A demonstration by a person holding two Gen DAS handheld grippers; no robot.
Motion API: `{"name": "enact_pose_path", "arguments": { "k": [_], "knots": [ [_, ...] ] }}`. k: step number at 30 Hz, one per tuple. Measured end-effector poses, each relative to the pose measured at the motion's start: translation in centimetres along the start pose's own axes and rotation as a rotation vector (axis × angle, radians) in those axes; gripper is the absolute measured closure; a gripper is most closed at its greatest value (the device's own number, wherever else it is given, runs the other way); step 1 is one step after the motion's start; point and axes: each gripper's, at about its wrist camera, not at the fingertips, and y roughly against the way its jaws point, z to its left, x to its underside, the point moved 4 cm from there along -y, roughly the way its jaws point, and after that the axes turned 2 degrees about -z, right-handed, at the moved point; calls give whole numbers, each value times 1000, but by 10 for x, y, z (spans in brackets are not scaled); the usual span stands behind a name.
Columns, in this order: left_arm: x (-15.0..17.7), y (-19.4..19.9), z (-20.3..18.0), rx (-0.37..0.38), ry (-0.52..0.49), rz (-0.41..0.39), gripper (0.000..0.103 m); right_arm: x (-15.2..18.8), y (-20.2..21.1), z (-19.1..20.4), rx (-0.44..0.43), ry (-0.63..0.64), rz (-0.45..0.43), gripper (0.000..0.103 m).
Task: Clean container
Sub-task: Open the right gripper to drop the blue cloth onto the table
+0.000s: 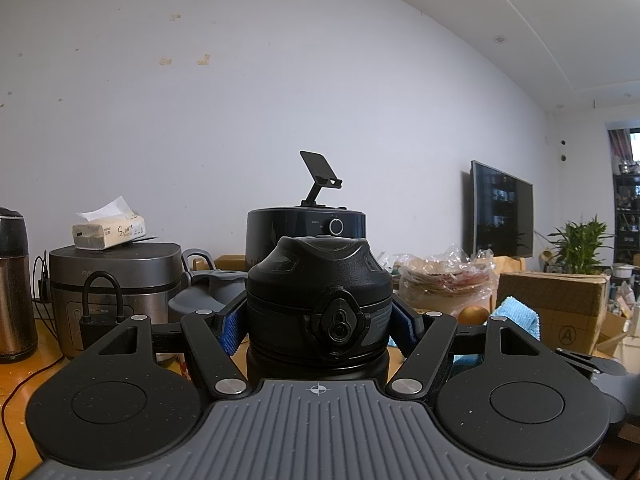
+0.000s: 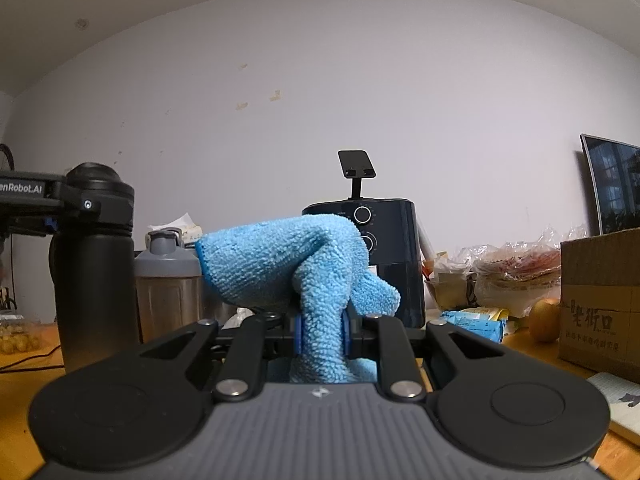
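Observation:
A black bottle with a domed lid and a lock button stands upright on the wooden table. My left gripper is shut on its lid, with a blue pad pressed against each side. The right wrist view shows the same black bottle at the left, with the left gripper clamped on its cap. My right gripper is shut on a light blue microfibre cloth, which bunches up above the jaws and flops to both sides. A corner of the cloth shows right of the bottle in the left wrist view.
A grey-lidded shaker stands just right of the bottle. Behind are a dark air fryer with a phone stand, a rice cooker with a tissue pack, a thermos, bagged plates, a round fruit and a cardboard box.

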Motion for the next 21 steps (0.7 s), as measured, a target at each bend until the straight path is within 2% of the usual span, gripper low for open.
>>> {"name": "enact_pose_path", "arguments": {
  "k": [21],
  "knots": [
    [0, 2, 0, -2, 3, -2, 35, 0, 4, -2, 8, 3, -8, 87]
  ]
}}
